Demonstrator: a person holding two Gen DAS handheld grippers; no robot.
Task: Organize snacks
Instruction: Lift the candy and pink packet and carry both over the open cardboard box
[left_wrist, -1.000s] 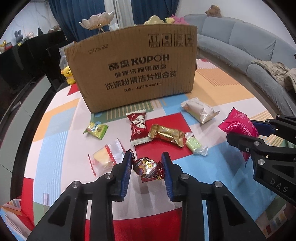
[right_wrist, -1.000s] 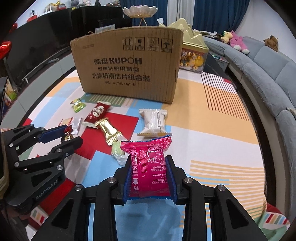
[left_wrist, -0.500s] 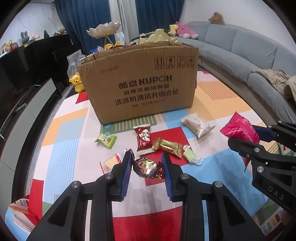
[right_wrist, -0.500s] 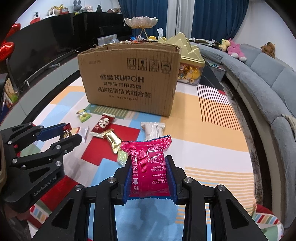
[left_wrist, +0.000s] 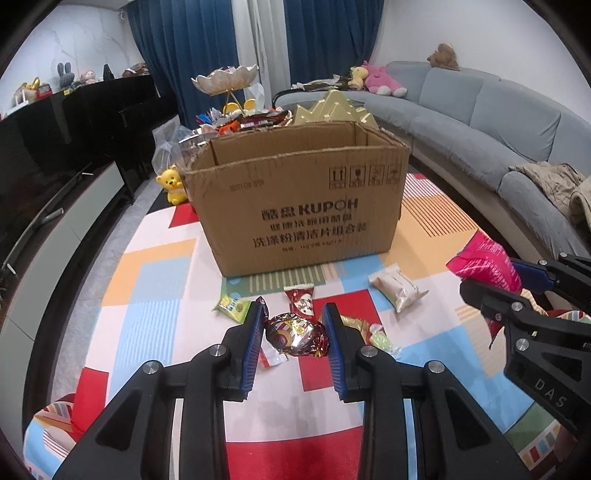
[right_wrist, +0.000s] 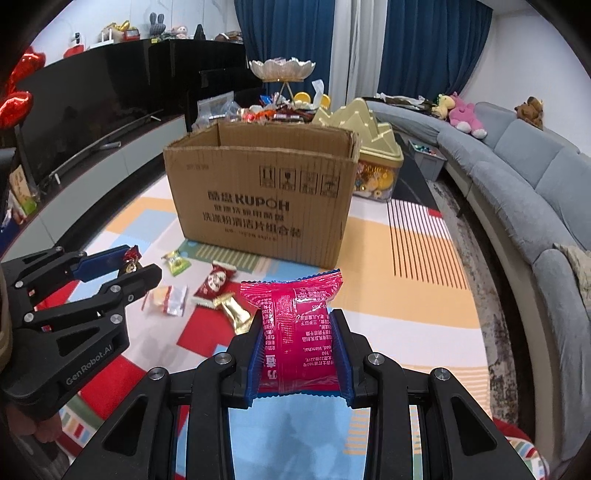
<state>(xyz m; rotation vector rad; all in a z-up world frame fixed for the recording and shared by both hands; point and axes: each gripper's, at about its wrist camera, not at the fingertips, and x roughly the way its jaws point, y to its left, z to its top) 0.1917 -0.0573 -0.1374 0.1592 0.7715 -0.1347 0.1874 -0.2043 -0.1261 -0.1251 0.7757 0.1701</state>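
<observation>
My left gripper (left_wrist: 293, 328) is shut on a round foil-wrapped chocolate (left_wrist: 295, 334), held above the patterned mat. My right gripper (right_wrist: 298, 332) is shut on a pink snack packet (right_wrist: 295, 328), which also shows at the right edge of the left wrist view (left_wrist: 484, 264). An open brown cardboard box (left_wrist: 299, 199) stands ahead of both grippers; its inside is mostly hidden. Several wrapped snacks lie on the mat before the box: a green one (left_wrist: 232, 306), a red one (left_wrist: 301, 301), a gold one (right_wrist: 234, 312), a white pack (left_wrist: 399, 288).
The colourful mat (left_wrist: 155, 266) covers a low table. Behind the box stand a gold-lidded container (right_wrist: 373, 162), a shell-shaped dish on a stand (right_wrist: 282, 70) and a pile of more snacks. A grey sofa (left_wrist: 480, 110) curves along the right; a black cabinet (right_wrist: 110, 96) runs along the left.
Both grippers have risen with their snacks still held. The box's open top has come into view, and the snacks on the mat look smaller and farther below.
</observation>
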